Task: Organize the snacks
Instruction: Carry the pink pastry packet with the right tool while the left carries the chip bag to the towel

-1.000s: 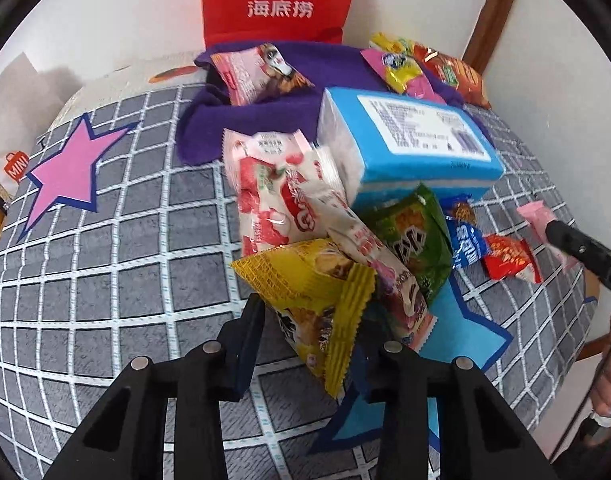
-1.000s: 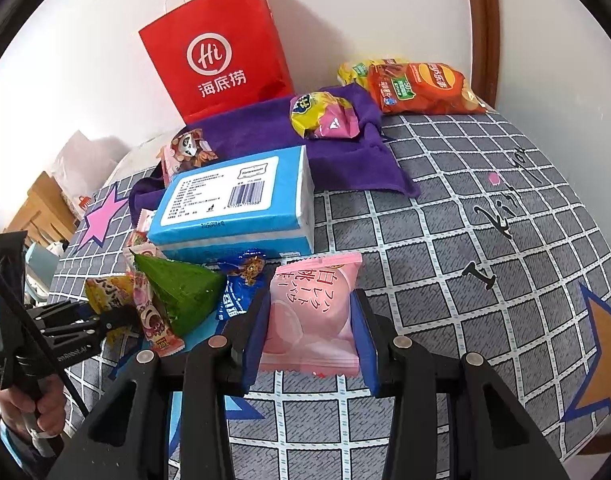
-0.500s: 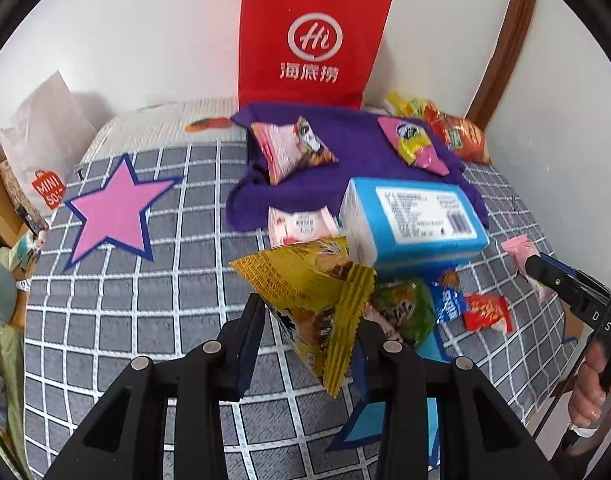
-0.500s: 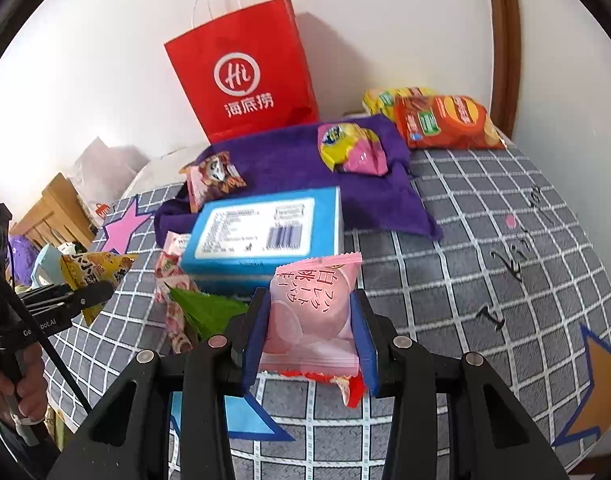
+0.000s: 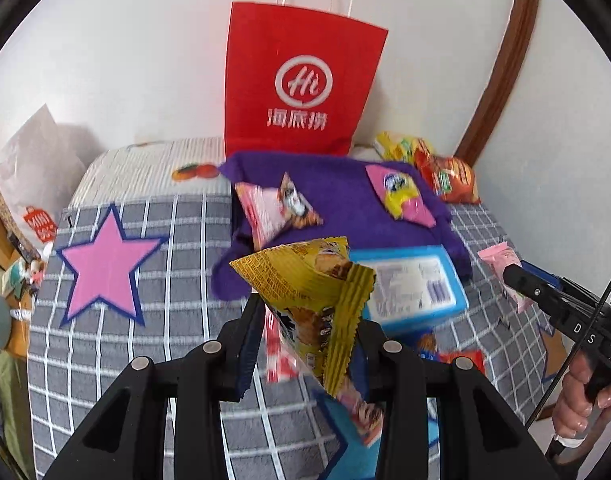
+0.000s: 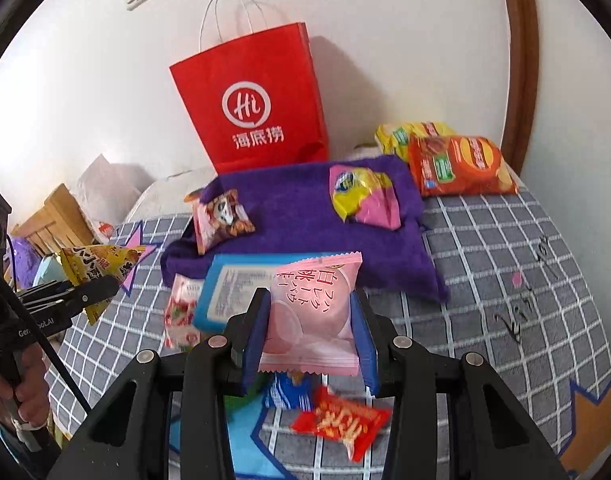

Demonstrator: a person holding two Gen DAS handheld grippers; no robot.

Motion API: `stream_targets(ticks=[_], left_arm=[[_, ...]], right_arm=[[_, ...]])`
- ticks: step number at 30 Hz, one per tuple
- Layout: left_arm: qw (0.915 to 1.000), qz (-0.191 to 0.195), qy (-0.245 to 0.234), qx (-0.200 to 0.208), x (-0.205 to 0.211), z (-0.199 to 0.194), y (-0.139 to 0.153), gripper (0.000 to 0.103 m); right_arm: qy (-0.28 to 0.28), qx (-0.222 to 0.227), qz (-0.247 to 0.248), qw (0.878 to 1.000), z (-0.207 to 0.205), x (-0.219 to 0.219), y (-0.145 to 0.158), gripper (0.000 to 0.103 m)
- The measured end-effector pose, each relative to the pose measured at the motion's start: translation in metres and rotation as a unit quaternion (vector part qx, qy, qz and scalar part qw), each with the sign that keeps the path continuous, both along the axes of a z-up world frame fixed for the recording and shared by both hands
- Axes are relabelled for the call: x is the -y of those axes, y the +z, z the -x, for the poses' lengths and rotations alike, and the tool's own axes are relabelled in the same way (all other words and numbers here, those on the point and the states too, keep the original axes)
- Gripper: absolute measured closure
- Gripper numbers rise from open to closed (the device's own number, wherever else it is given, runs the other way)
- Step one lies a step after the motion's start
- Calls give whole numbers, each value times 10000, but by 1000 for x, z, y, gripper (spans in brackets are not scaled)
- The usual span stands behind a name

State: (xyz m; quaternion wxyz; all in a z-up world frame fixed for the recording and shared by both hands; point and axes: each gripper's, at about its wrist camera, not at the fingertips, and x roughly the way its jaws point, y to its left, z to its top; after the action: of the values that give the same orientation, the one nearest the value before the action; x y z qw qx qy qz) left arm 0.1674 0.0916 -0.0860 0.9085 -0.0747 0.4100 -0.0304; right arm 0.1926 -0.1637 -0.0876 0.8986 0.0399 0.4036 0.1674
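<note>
While each gripper carries one packet clear of the bed, the step in hand is judged to be the transfer of both snacks toward a sorting place. The left gripper (image 5: 309, 344) is clamped on the yellow snack packet (image 5: 305, 280), which sits skewed between its jaws, one crimped edge hanging below the pads and a corner jutting ahead of the fingertips. The right gripper (image 6: 309, 340) is closed on the pink snack packet (image 6: 313, 312), held flat and upright between its pads.

Ahead of both claws lies the purple towel (image 6: 297, 216), bearing a panda-print packet (image 6: 221, 216) and a pink-and-yellow packet (image 6: 361, 196); beyond it the red paper bag (image 6: 257, 96) stands against the wall. Directly below and just ahead of the jaws sits the blue box (image 6: 233, 288), with a red packet (image 6: 341, 420) and a small blue packet (image 6: 285, 394) beneath the right claw.

To do the step well, keep both grips firm, since crinkly film slides easily and the yellow packet is caught off-centre. Carry the packets high enough to pass over the blue box without brushing it. Keep the two claws well apart, as the right one already appears at the edge of the left view. Whether the towel or the bag is the target cannot be told, so the approach should stay level until the destination is clear.
</note>
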Motion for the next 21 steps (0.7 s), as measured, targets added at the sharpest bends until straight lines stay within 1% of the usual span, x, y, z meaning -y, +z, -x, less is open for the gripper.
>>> stream_targets(ticks=[6, 11, 16, 21], left_arm=[[9998, -20, 108, 134, -2, -32, 16, 67], [9996, -7, 162, 220, -3, -63, 25, 67], [9996, 11, 127, 251, 2, -93, 29, 67], [9996, 67, 109, 243, 7, -123, 29, 67]], right_arm=[[37, 94, -40, 9999, -31, -8, 15, 63], [109, 18, -307, 9995, -60, -11, 19, 63], [84, -52, -250, 9996, -94, -17, 24, 63], [148, -13, -229, 9996, -127, -27, 33, 63]])
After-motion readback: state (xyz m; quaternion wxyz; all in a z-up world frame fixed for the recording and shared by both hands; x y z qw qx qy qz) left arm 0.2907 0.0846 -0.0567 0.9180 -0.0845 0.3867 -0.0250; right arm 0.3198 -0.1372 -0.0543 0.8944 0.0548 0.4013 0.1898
